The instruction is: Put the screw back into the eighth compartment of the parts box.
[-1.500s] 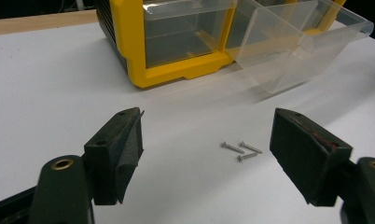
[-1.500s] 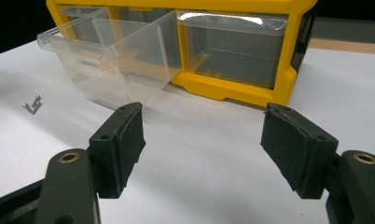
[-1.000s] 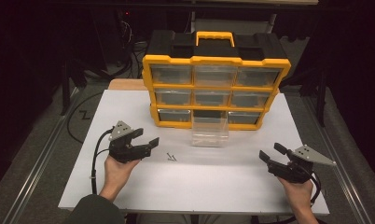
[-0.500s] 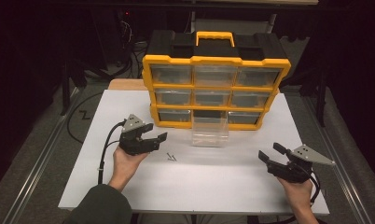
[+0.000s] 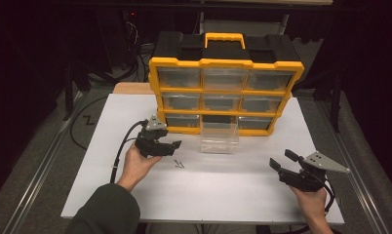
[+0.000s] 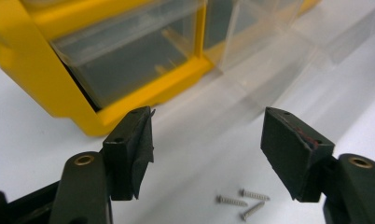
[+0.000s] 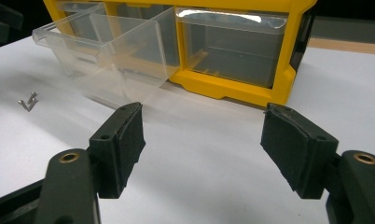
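**A:** What's in front of me on the left?

**B:** My left hand-held gripper sits over the white bench, just in front of the organizer and near its lower left corner. Its jaws stand wide apart with nothing between them; they have just been closing a little. In the left gripper view its black pads frame bare bench.

**A:** And the screws?

**B:** The screws, three of them by the left gripper view, lie loose on the bench, just below and to the right of the left hand-held gripper, not touched by it. They lie in front of the organizer, to the left of the drawer.

**A:** Which drawer?

**B:** The clear drawer from the middle of the bottom row. It is pulled far out, and its front end rests on the bench. I can't tell from here whether its back end is still in the slot. I can see nothing in it.

**A:** The right side?

**B:** My right hand-held gripper is low over the bench near its right front corner, well apart from the drawer and the screws. Its jaws are wide too, holding nothing. In the right gripper view the drawer and the screws lie ahead to the left.
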`<state>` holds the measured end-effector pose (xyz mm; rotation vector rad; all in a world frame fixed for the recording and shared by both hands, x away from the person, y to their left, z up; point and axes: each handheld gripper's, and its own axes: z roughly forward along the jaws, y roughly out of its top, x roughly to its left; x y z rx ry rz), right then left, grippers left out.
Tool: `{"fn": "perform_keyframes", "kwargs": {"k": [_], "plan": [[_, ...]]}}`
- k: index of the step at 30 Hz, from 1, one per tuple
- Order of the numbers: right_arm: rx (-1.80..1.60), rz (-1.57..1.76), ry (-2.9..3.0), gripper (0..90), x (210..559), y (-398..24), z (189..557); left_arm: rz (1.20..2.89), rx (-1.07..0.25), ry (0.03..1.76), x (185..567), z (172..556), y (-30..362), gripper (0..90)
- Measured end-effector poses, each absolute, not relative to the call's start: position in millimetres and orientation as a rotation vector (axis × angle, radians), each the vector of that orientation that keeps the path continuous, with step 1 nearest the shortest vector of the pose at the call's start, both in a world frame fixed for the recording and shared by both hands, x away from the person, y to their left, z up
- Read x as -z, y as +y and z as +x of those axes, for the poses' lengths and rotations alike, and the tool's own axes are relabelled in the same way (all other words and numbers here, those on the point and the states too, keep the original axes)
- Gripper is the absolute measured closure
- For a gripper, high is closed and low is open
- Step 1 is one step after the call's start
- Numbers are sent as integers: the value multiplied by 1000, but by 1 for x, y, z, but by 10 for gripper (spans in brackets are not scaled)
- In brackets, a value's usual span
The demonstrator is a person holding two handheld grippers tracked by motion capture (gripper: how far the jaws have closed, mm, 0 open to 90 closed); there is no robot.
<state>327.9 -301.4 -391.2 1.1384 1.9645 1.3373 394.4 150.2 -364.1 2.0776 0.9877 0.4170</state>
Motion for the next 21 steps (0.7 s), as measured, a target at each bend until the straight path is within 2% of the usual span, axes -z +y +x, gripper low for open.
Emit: {"fn": "perform_keyframes", "kwargs": {"k": [12,21], "plan": [[-1323,1154,1982,322,392,-300,329,2317,-365,910,365,396,141,369],[-1320,1158,1979,322,392,-301,329,2381,-328,867,368,393,136,422]]}}
